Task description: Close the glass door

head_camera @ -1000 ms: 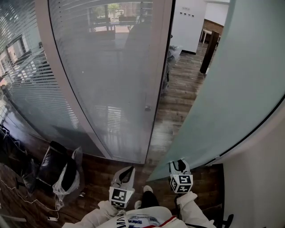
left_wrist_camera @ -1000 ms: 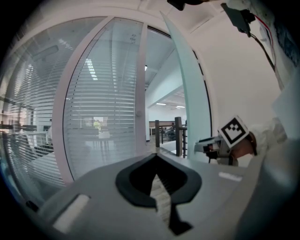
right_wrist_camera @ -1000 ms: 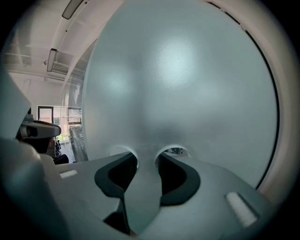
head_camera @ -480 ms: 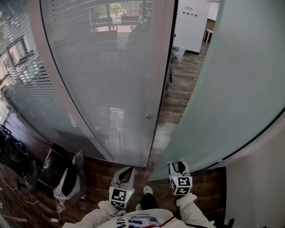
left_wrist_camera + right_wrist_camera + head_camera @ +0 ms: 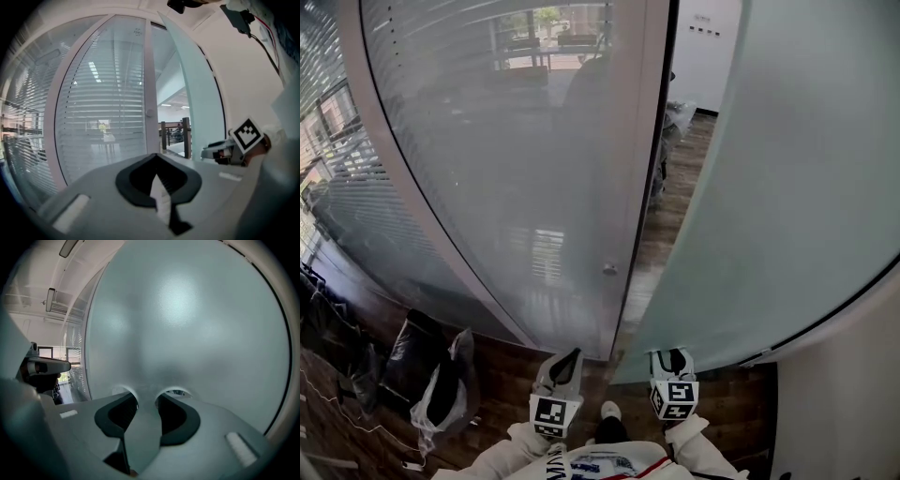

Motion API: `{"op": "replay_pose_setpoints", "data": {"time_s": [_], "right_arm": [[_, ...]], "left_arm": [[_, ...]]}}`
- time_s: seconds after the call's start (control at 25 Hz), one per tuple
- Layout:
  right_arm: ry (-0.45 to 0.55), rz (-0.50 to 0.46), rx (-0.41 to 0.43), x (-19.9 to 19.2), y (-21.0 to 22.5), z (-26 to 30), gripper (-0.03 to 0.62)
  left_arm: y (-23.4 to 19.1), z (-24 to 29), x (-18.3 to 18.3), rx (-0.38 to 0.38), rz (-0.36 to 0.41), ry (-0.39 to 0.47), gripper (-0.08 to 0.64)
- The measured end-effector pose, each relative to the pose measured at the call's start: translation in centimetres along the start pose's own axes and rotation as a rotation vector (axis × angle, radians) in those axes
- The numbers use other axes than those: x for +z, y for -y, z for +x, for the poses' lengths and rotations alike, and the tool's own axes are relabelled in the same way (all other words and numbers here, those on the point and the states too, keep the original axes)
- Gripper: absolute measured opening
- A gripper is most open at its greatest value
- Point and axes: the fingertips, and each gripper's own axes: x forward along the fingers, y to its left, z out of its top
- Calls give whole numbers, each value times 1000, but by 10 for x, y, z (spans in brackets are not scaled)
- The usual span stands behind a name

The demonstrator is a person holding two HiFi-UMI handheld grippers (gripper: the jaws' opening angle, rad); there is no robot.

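- the right claw (image 5: pixel 146 397) is clamped on the edge of the frosted glass door (image 5: pixel 187 319), and the pane fills the gap between its jaws.
- the door stands swung open at the right, apart from the door frame (image 5: pixel 642 141), with wood floor (image 5: pixel 661 234) showing between them.
- the left claw (image 5: pixel 157 157) has its jaws together and holds nothing; it faces the panel with blinds (image 5: pixel 108 117).

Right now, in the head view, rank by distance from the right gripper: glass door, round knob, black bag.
1. glass door: between the jaws of the right gripper.
2. round knob: ahead, on the frame to the left.
3. black bag: on the floor, far left.
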Motion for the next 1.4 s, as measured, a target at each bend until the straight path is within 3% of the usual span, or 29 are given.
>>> {"op": "replay_pose_setpoints", "data": {"time_s": [0.84,1.4], "right_arm": [[-1,-26,-14,12,8,63,140],[33,-26,-34,22,15,90,135]], "left_arm": [[-40,50,10,98,2,3,2],[-43,92,12,137,4,-9,2]]}}
